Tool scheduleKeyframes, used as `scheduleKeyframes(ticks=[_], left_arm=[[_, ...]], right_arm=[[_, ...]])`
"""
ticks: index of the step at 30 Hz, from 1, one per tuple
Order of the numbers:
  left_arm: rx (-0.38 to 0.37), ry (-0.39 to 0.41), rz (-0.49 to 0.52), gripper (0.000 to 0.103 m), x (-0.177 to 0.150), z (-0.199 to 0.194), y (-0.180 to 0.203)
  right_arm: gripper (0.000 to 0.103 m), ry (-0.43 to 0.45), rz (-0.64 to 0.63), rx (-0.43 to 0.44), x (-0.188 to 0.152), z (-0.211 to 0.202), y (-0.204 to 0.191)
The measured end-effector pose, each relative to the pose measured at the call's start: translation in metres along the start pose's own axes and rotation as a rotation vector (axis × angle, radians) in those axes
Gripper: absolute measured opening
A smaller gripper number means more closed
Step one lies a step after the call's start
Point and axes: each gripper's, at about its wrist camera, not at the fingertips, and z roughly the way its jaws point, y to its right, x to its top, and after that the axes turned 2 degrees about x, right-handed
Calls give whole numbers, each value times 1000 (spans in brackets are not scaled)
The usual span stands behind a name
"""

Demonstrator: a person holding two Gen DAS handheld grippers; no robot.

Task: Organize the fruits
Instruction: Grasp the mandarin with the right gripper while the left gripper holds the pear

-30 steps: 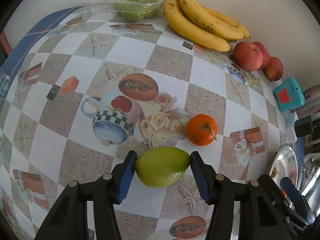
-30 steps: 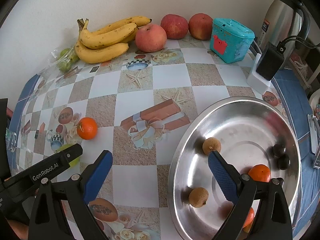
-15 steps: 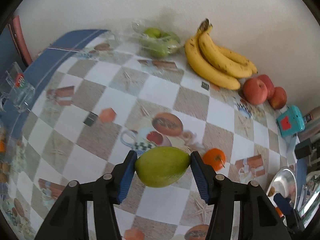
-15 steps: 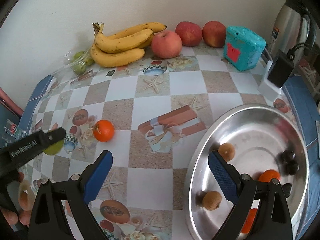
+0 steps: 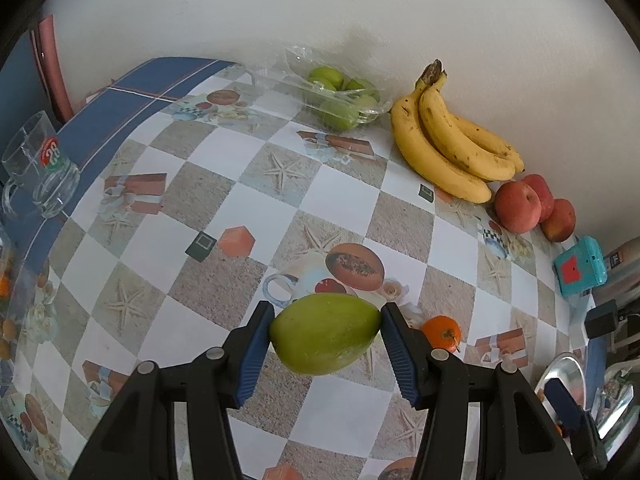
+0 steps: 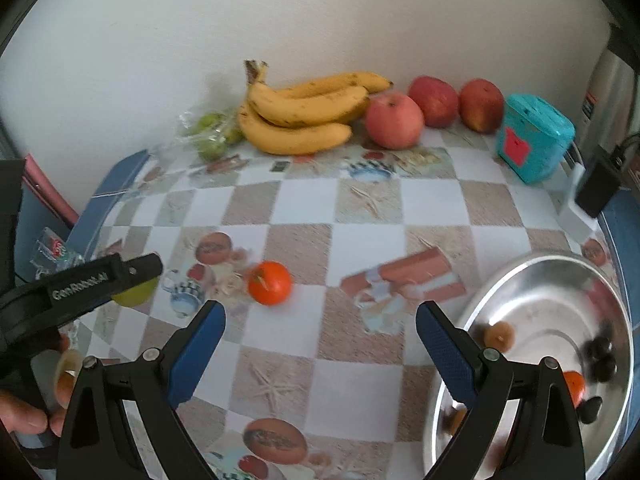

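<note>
Left wrist view: the left gripper (image 5: 326,336) pinches a green mango (image 5: 325,334) end to end between its fingers, clear of the tabletop (image 5: 340,184). The right gripper (image 6: 320,344) hangs spread and empty; the tangerine (image 6: 269,283) lies at its 11 o'clock. Keep the pinch steady and carry the mango level toward the steel bowl (image 6: 560,268).

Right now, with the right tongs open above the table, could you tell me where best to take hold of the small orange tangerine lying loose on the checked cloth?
Grip the small orange tangerine across its round middle, coming down from above with the open right tongs. It sits alone on the checked cloth, both sides free, its stem turned sideways and best kept clear of the pads.
</note>
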Motion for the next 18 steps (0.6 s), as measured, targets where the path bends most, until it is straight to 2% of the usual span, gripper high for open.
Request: scheduleKeyframes(ticks=[2,4,6,8,10,14,16,18], left_arm=[[-12,0,1,58,0,0,0],[-13,5,6,58,1,-1,0],[-13,7,6,58,1,0,0],[-22,1,-8,58,2,1,-3],[-27,-3,-24,58,3,4,-8],[-32,-21,-63,58,5,10,-20],[-30,-26,-79,58,5,12,-25],[-33,-32,-89,58,6,13,-29]], right_arm=[[94,-10,2,8,2,5,-3],[79,-24,6,25,5,13,-7],[74,-36,1,35,5,20,-10],[73,-50,-11,35,7,28,-17],[62,-61,-22,45,9,36,-23],[61,-89,-36,36,15,50,-34],[55,-104,-54,30,18,57,-40],[54,-124,-76,3,20,66,-45]])
